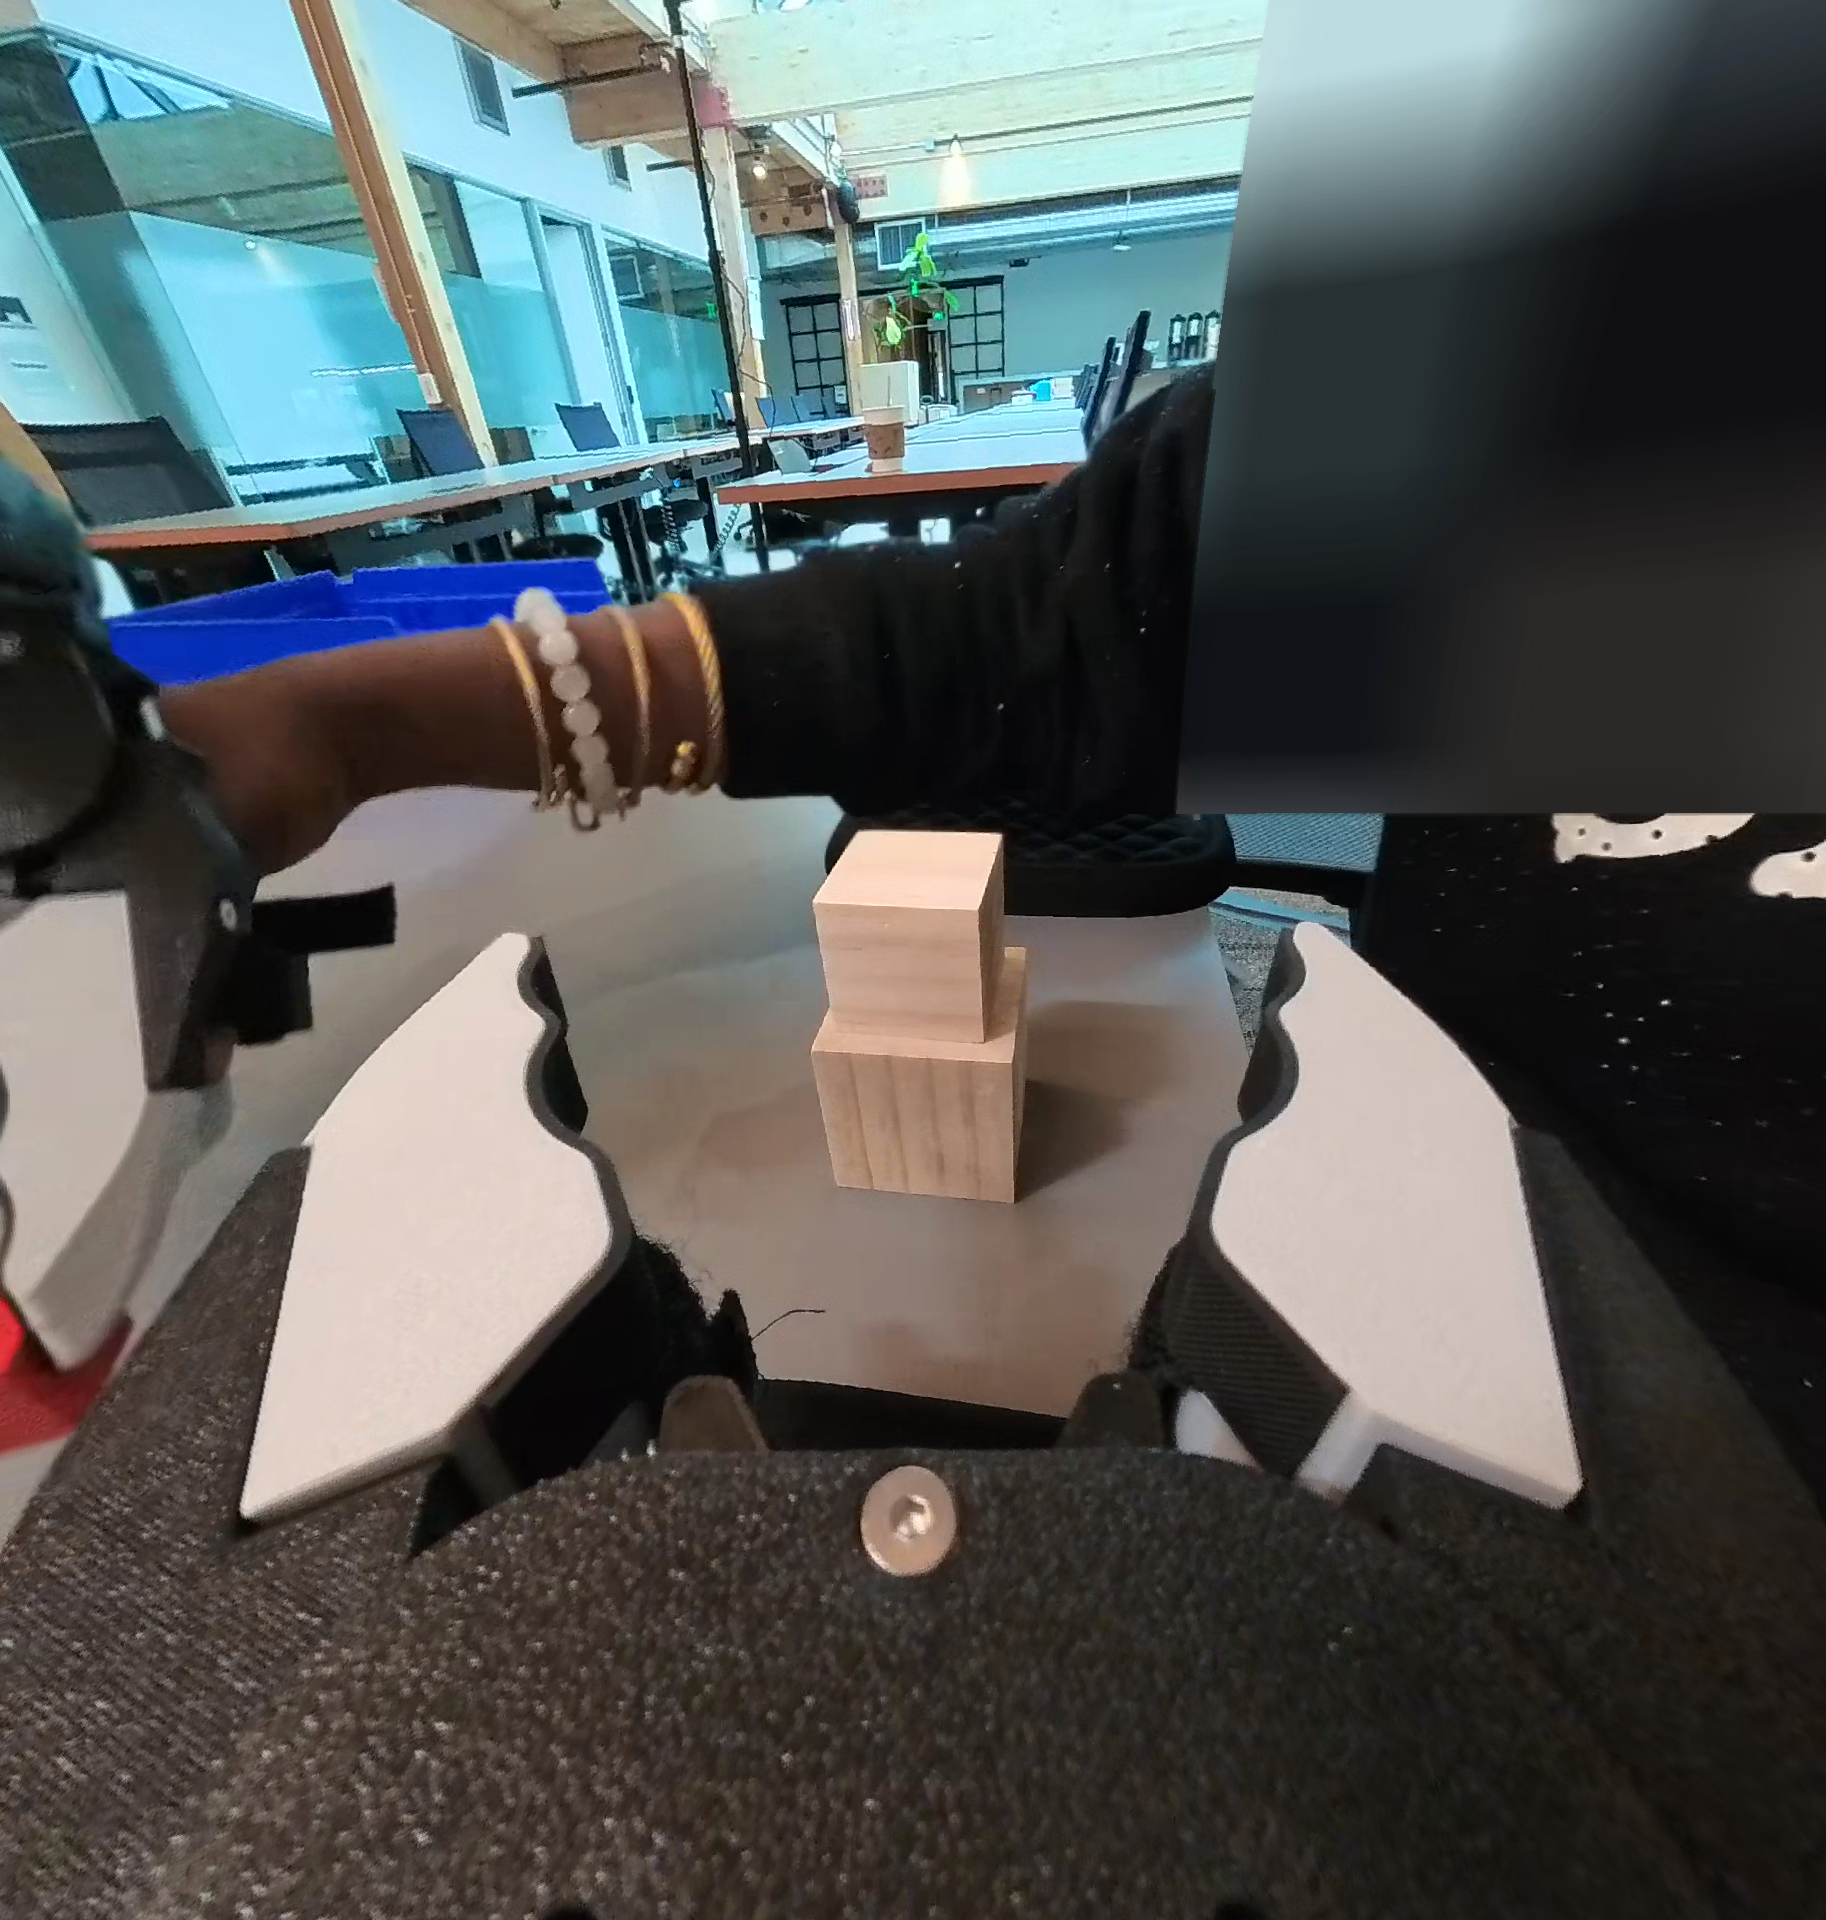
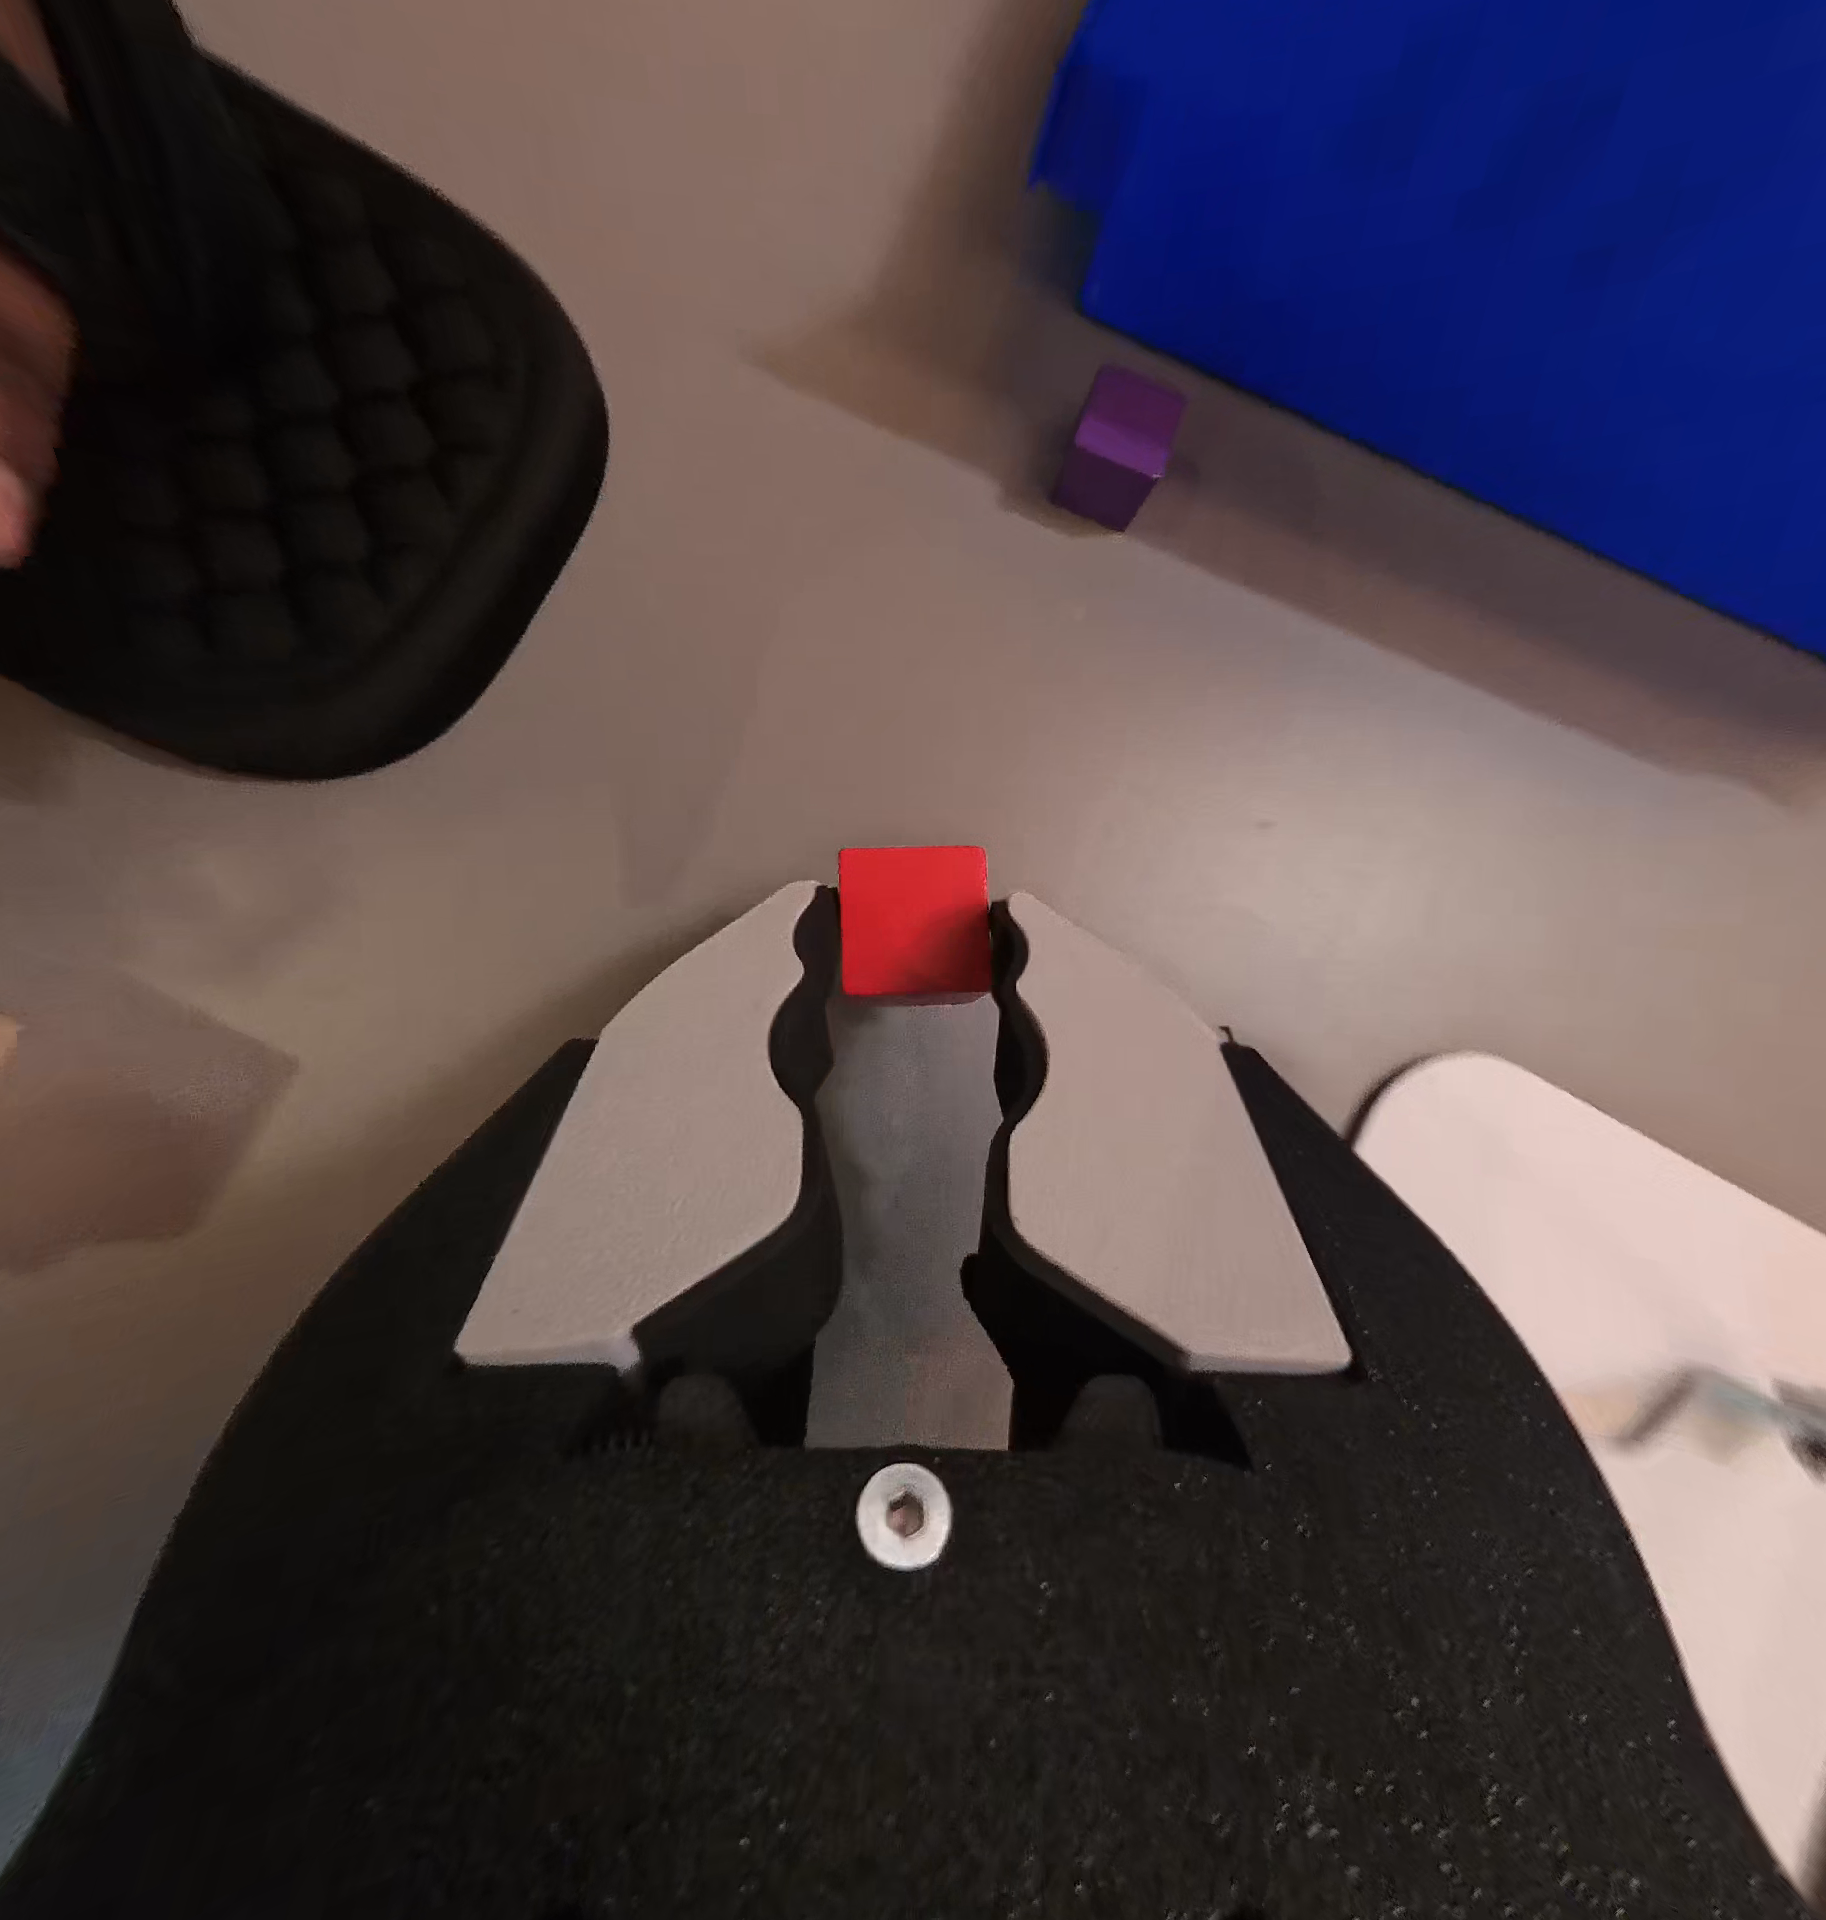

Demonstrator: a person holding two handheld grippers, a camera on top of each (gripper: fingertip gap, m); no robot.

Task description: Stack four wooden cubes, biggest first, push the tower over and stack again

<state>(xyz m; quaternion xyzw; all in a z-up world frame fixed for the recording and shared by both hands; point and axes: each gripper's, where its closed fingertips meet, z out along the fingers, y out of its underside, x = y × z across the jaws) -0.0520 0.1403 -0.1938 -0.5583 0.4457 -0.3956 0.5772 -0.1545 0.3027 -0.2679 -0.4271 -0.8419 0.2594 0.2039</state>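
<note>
Right gripper (image 2: 914,914) clamped on a small red cube (image 2: 914,925), pads pressing both sides, above the tabletop (image 2: 888,675). Left gripper (image 1: 914,997) spread wide and bare, facing two stacked wooden cubes (image 1: 914,1039). Purple cube (image 2: 1117,447) beside blue bin (image 2: 1511,312).

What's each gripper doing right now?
Left gripper: open, holding nothing, facing two stacked wooden cubes.
Right gripper: closed on a red cube.
</note>
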